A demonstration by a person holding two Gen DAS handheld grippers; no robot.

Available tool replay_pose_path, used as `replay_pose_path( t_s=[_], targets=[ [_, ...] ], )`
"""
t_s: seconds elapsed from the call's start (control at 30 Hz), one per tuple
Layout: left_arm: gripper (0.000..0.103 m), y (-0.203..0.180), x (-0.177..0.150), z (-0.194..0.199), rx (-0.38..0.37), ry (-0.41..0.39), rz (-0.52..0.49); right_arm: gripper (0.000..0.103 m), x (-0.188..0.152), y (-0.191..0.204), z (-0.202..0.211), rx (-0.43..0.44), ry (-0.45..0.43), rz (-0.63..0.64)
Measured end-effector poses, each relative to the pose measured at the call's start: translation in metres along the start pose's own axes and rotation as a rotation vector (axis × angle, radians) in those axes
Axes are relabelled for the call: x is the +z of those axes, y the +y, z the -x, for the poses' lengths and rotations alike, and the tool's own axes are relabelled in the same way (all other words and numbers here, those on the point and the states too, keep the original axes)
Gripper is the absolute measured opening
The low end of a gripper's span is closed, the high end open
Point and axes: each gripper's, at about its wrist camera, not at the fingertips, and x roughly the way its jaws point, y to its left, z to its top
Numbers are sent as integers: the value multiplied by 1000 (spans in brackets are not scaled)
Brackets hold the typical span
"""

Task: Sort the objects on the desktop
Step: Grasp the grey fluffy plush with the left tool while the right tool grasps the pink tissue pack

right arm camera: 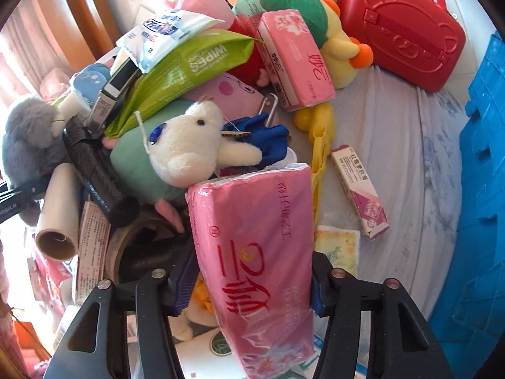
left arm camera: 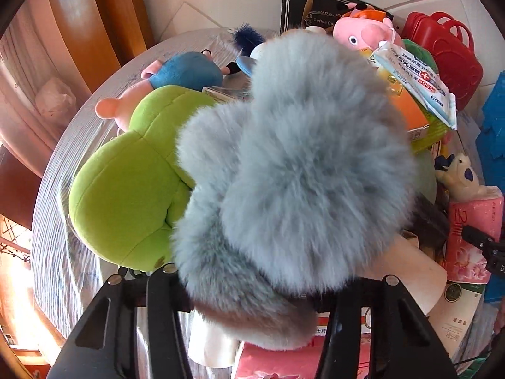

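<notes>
Between the fingers of the right gripper point(right arm camera: 252, 281) sits a pink tissue pack point(right arm camera: 252, 237), pinched across its width and lifted above the clutter. The left gripper point(left arm camera: 249, 287) is closed on a grey furry plush point(left arm camera: 293, 164), whose fur fills most of that camera's view and hides the fingertips.

Both hands are loaded, so two items are mid-transfer, but the sorting looks barely begun: the table is still heaped. Just beyond the held pack lie a white plush animal point(right arm camera: 192, 145), a black cylinder point(right arm camera: 98, 170), a cardboard tube point(right arm camera: 58, 214), a green wipes pouch point(right arm camera: 189, 66), and a second pink tissue pack point(right arm camera: 293, 60). A small medicine box point(right arm camera: 359, 189) rests alone on the bare tablecloth point(right arm camera: 394, 132). Farther back stands a red case point(right arm camera: 401, 28), and a blue crate point(right arm camera: 479, 170) at the right edge, probably a destination bin, though its inside is not visible.

Around the left hand, a green plush point(left arm camera: 126, 189) presses against the grey one, with a blue-shirted pig plush point(left arm camera: 183, 72) and a pink pig plush point(left arm camera: 363, 31) behind.

Tangled layering is the main obstacle; pulling one item may drag or topple its neighbours.
</notes>
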Motion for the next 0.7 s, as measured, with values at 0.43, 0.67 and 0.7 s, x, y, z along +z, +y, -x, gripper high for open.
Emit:
replay_pose_path(
  t_s=[0.43,0.67,0.7],
  targets=[
    [36,-4,-2,54,-10,-156,-34,52,-5,20,46,-9,-118,45],
    [25,-10,-7,67,-31,-181,-58,52,-8,31,58,-13,-136,67],
    [13,-11,-7,69,-33,-188,-59,52,-9,32,63,-13,-142,67]
  ],
)
